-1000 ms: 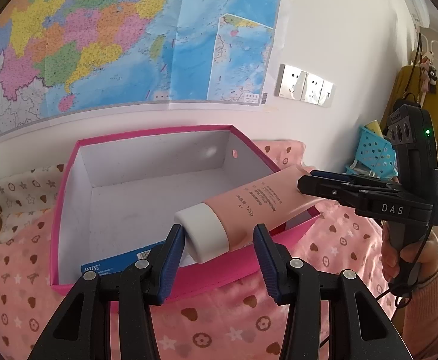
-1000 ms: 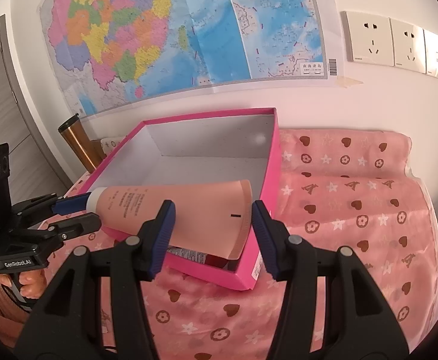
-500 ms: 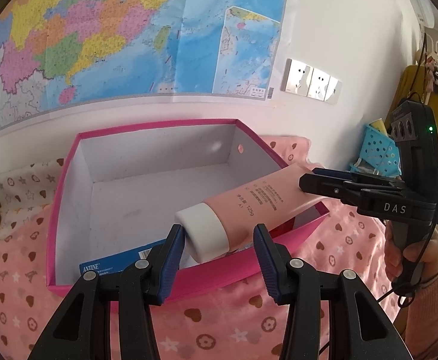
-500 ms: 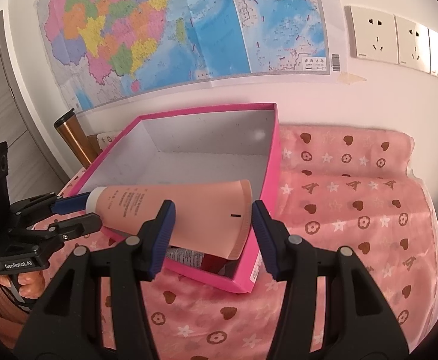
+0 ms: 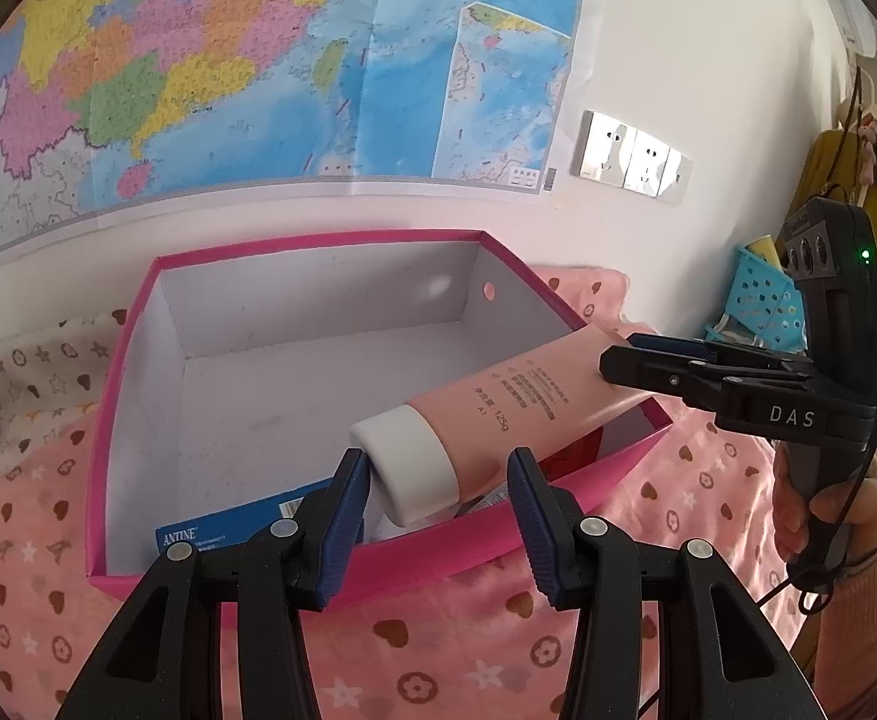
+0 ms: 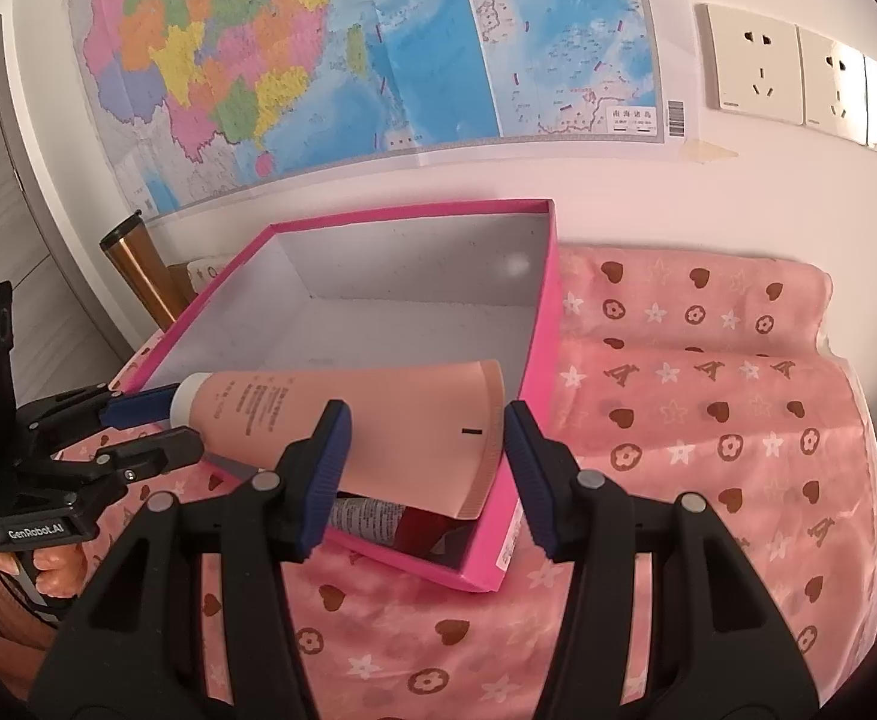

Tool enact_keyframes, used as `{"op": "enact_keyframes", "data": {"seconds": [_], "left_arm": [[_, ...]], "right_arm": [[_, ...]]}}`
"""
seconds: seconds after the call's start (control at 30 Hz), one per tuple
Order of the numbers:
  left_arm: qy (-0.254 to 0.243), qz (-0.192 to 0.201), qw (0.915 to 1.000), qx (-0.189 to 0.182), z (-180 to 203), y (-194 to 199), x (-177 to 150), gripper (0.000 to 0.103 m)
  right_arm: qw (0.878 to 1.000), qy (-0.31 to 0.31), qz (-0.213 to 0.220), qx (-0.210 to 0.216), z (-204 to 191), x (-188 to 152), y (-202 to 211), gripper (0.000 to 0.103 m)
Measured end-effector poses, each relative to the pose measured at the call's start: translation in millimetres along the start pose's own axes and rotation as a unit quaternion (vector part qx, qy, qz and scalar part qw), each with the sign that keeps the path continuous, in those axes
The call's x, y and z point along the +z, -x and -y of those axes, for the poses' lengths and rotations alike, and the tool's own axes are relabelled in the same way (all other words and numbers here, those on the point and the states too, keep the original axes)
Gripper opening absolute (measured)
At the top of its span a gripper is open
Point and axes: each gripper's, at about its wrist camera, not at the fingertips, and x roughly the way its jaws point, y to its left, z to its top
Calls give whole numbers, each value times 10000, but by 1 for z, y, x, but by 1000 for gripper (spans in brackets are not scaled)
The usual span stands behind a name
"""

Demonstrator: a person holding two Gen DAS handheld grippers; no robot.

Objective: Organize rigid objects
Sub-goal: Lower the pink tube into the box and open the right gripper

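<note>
Left wrist view: left tool (image 5: 438, 504) at lower centre, jaws part open around the white cap of the pink tube (image 5: 498, 414); one pad touches the cap, the other stands clear, so no grip. Tube slants across the pink box (image 5: 102, 420) from centre to right, over the right rim. Right tool (image 5: 618, 360) at right edge, clamped on the tube's tail. Blue carton (image 5: 228, 531) lies on the box floor, lower left.

Right wrist view: right tool (image 6: 423, 456) at lower centre, closed on the flat tail. Left tool (image 6: 156, 420) at left, beside the cap.

Judgement: lower cap end first, keep the tube level, clear the rim, release only once it rests inside.
</note>
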Motion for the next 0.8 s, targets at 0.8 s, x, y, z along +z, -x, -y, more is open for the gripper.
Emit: {"op": "enact_keyframes", "data": {"seconds": [0.8], "left_arm": [[115, -235, 9996, 46, -12, -20, 0, 48]], "right_arm": [[9980, 472, -158, -401, -13, 7, -15, 57]]}}
